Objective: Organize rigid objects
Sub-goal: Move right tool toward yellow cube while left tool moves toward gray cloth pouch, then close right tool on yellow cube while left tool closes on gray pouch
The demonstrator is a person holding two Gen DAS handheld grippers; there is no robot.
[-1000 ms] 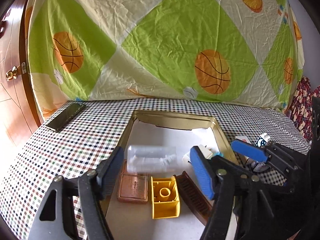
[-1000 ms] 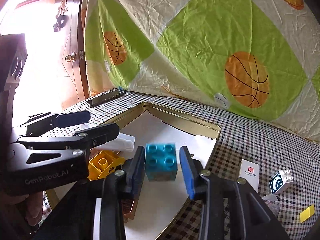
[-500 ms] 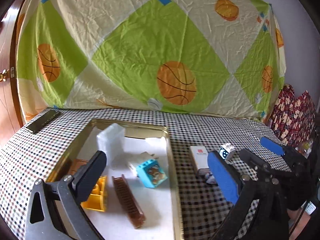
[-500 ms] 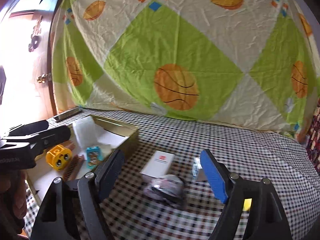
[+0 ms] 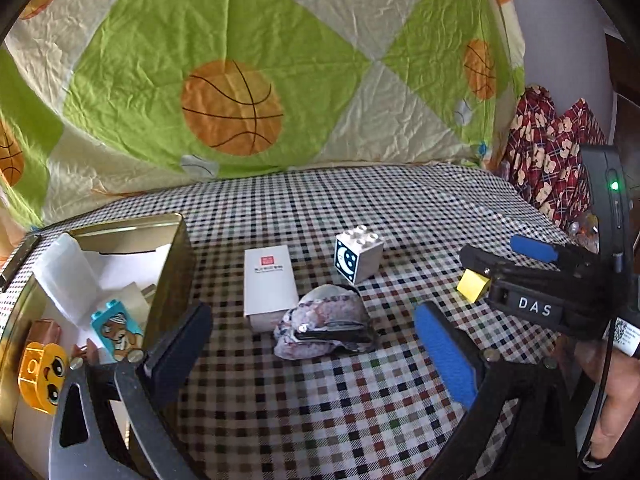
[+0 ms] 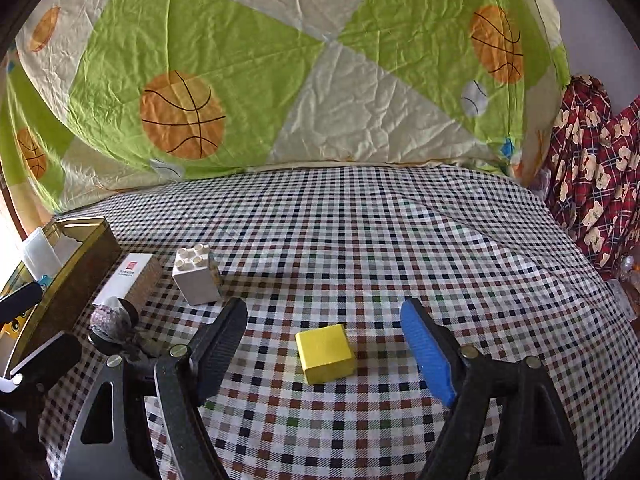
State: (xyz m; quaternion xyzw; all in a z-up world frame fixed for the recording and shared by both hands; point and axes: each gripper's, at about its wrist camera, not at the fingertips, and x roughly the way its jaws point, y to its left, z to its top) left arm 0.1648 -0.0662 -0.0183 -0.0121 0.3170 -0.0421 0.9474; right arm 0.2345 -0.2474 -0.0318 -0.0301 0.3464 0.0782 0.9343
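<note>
both tongs [image 5: 312, 340] [image 6: 324, 344] stood apart, empty; tin [image 5: 176, 248] part-filled; yellow block [image 6: 326, 354] between the right pair, three things left ahead.

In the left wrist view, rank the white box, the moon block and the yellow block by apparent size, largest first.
1. white box
2. moon block
3. yellow block, though the right gripper hides part of it, so its place is unsure.

The box also lies nearer the camera than the moon block, which flatters it.

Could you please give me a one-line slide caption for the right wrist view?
Open right gripper poised around a yellow block on the checkered tablecloth, pads apart from it.
</note>
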